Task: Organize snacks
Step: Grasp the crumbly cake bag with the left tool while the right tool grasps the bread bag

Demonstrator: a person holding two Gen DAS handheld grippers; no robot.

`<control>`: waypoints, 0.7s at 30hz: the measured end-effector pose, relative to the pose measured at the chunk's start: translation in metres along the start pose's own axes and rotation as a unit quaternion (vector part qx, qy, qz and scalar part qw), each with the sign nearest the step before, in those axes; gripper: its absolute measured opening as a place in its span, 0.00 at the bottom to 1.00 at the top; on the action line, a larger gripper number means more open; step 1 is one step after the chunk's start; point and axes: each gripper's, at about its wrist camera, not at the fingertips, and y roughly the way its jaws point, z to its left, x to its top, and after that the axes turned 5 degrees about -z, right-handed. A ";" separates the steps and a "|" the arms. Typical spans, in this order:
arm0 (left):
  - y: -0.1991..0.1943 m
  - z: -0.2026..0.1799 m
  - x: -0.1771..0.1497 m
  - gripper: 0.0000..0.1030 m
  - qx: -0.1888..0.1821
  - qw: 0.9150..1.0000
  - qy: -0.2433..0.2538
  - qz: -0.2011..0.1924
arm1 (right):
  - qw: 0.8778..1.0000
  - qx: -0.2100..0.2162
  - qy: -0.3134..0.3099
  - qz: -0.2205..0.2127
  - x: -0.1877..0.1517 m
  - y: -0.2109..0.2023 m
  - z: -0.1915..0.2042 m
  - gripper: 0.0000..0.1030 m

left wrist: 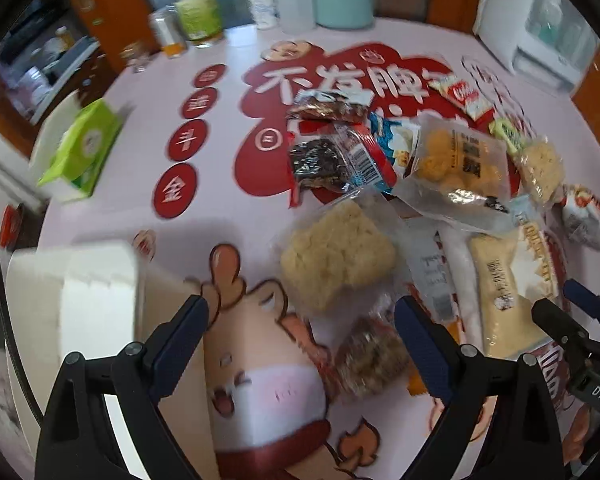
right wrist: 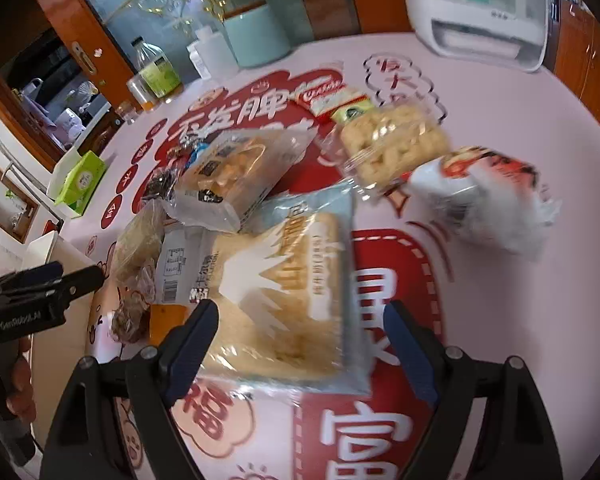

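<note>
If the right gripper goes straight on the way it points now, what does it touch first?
Most likely the large bread packet with the white mountain print. The right gripper has its jaws open around the packet's near end, though depth is hard to judge.

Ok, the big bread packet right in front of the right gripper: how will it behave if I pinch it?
The bread packet looks soft and probably light, so it may squash if pinched hard. Its glossy film wrapper could slip between the open right gripper fingers. It overlaps neighbouring packets, so lifting may drag them.
</note>
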 end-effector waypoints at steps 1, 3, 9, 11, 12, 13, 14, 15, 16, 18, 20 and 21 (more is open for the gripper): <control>0.007 -0.001 0.004 0.91 -0.003 1.000 0.015 0.008 | 1.000 -0.002 0.002 0.006 0.000 0.004 0.002 0.83; 0.020 -0.005 0.011 0.91 -0.004 0.999 0.048 0.022 | 1.000 -0.009 0.004 0.017 0.001 0.012 0.007 0.83; 0.044 -0.013 0.026 0.91 -0.002 0.993 0.108 0.038 | 0.999 -0.041 -0.001 0.023 0.001 0.022 0.019 0.86; 0.050 -0.015 0.031 0.91 -0.001 0.991 0.125 0.039 | 0.998 -0.053 -0.006 0.027 0.002 0.027 0.022 0.89; 0.054 -0.016 0.033 0.91 -0.003 0.991 0.130 0.043 | 0.998 -0.059 -0.009 0.030 0.002 0.029 0.024 0.90; 0.059 -0.016 0.036 0.91 -0.006 0.990 0.132 0.050 | 0.998 -0.061 -0.009 0.031 0.003 0.031 0.026 0.92; 0.063 -0.015 0.037 0.91 -0.009 0.990 0.131 0.057 | 0.997 -0.063 -0.008 0.033 0.003 0.032 0.026 0.93; 0.068 -0.015 0.039 0.91 -0.012 0.990 0.128 0.065 | 0.997 -0.066 -0.006 0.036 0.003 0.034 0.027 0.94; 0.073 -0.014 0.040 0.91 -0.015 0.989 0.125 0.074 | 0.997 -0.069 -0.007 0.037 0.004 0.035 0.028 0.96; 0.076 -0.013 0.042 0.90 -0.024 0.990 0.119 0.075 | 0.996 -0.076 -0.011 0.036 0.003 0.037 0.030 0.97; 0.074 -0.013 0.043 0.71 -0.045 0.990 0.114 0.076 | 0.996 -0.080 -0.017 0.036 0.002 0.038 0.032 0.96; 0.072 -0.013 0.043 0.64 -0.057 0.989 0.110 0.077 | 0.996 -0.082 -0.022 0.034 0.001 0.037 0.034 0.95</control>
